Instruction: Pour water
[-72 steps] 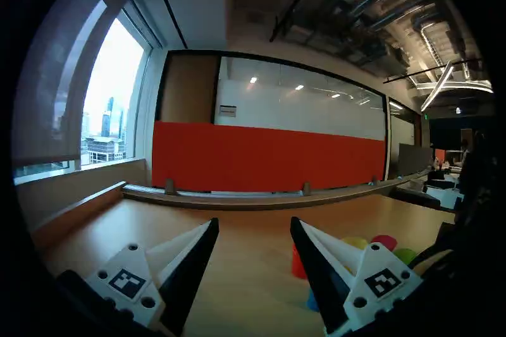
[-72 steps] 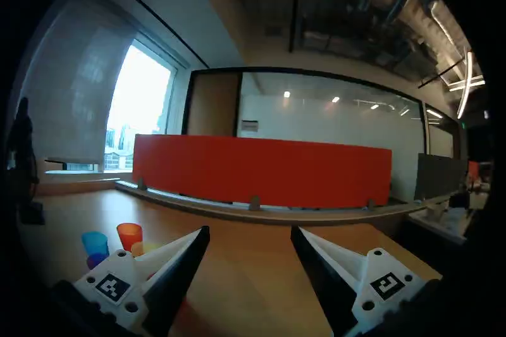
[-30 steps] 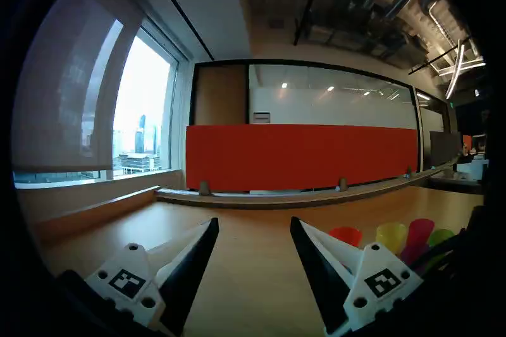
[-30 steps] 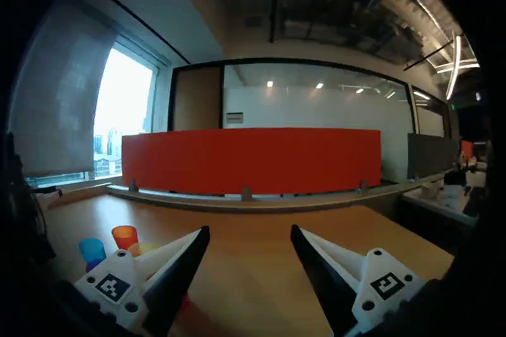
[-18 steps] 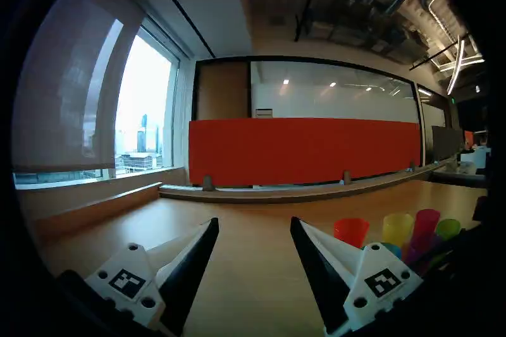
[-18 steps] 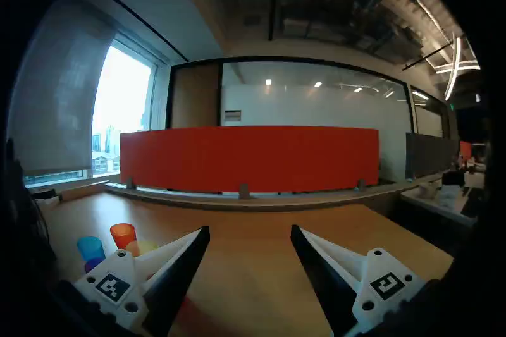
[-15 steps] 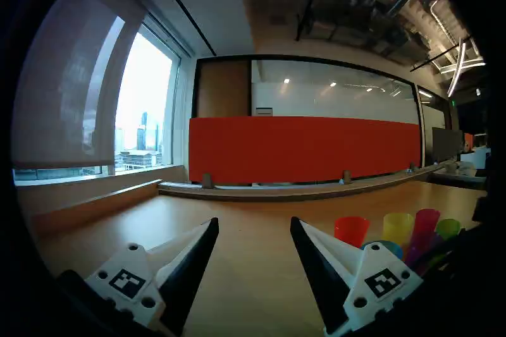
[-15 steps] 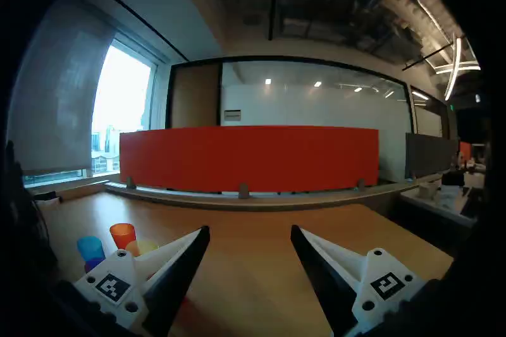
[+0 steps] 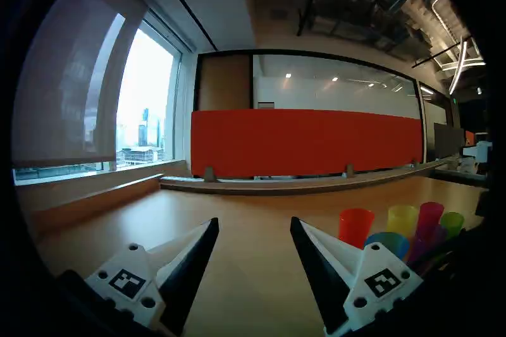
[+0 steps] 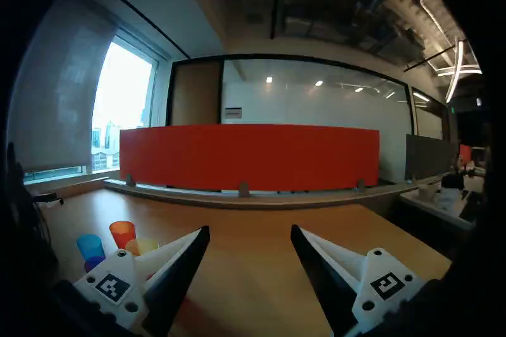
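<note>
Table (image 9: 253,274): wood top, spans the lower part of both views.
Partition (image 9: 303,144): red, stands along the table's far edge, 12 o'clock.
Window (image 9: 142,116): 10 o'clock.
Left gripper (image 9: 253,222): jaws wide apart, gripping nothing.
Right gripper (image 10: 250,229): jaws wide apart, gripping nothing.
Cups (image 9: 402,220): coloured cluster standing on the table. It sits at 4 o'clock in the left gripper view and 8 o'clock in the right gripper view, partly behind a finger in each.

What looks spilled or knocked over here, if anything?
Nothing stands out. The colourful cups look upright, bunched together on the wooden table, with no puddle visible. The left tongs and right tongs are open and empty.
</note>
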The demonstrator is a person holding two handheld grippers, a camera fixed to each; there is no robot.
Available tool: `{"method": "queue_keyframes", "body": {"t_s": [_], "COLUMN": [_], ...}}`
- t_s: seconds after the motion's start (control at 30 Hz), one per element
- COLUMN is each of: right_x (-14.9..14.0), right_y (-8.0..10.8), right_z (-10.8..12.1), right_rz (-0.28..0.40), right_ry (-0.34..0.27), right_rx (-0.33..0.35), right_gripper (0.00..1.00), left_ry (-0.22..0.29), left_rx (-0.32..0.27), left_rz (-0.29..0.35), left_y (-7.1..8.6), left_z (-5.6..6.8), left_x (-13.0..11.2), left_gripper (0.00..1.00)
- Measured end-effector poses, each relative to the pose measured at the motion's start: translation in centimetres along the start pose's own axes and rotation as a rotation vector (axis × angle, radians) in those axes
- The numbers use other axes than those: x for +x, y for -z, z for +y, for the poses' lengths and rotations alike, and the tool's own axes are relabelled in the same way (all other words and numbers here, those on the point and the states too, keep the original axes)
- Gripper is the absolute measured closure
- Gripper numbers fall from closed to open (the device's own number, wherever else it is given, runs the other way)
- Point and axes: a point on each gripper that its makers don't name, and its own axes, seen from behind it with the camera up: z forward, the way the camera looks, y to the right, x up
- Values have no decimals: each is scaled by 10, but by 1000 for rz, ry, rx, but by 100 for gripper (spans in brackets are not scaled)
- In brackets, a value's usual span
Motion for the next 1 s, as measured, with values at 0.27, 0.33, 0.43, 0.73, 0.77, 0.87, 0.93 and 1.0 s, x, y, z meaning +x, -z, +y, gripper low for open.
{"method": "queue_keyframes", "body": {"t_s": [0.27, 0.33, 0.43, 0.73, 0.77, 0.87, 0.93, 1.0], "right_x": [0, 0, 1, 1, 1, 2, 3, 4], "right_y": [1, 1, 2, 3, 3, 5, 6, 7], "right_z": [2, 3, 3, 5, 6, 6, 7, 8], "right_rz": [-1, 1, 1, 4, 5, 14, 22, 29], "right_ry": [-2, -3, -5, 2, 5, 9, 10, 13], "right_rx": [-1, -2, -1, -3, -4, -9, -14, -19], "right_gripper": [1, 0, 1, 1, 1, 1, 1, 1], "left_ry": [-2, -2, -3, -3, -3, -4, -4, -4], "left_rx": [-2, -3, -5, -5, -5, -5, -5, -5], "left_rz": [-15, -16, -16, -18, -18, -18, -18, -18], "left_y": [-1, -1, -1, -1, -1, -1, -1, -1], "left_z": [0, 1, 1, 1, 1, 2, 2, 2], "left_x": [-3, -3, -4, -5, -5, -5, -5, -5], "left_gripper": [17, 17, 17, 17, 17, 17, 17, 17]}}
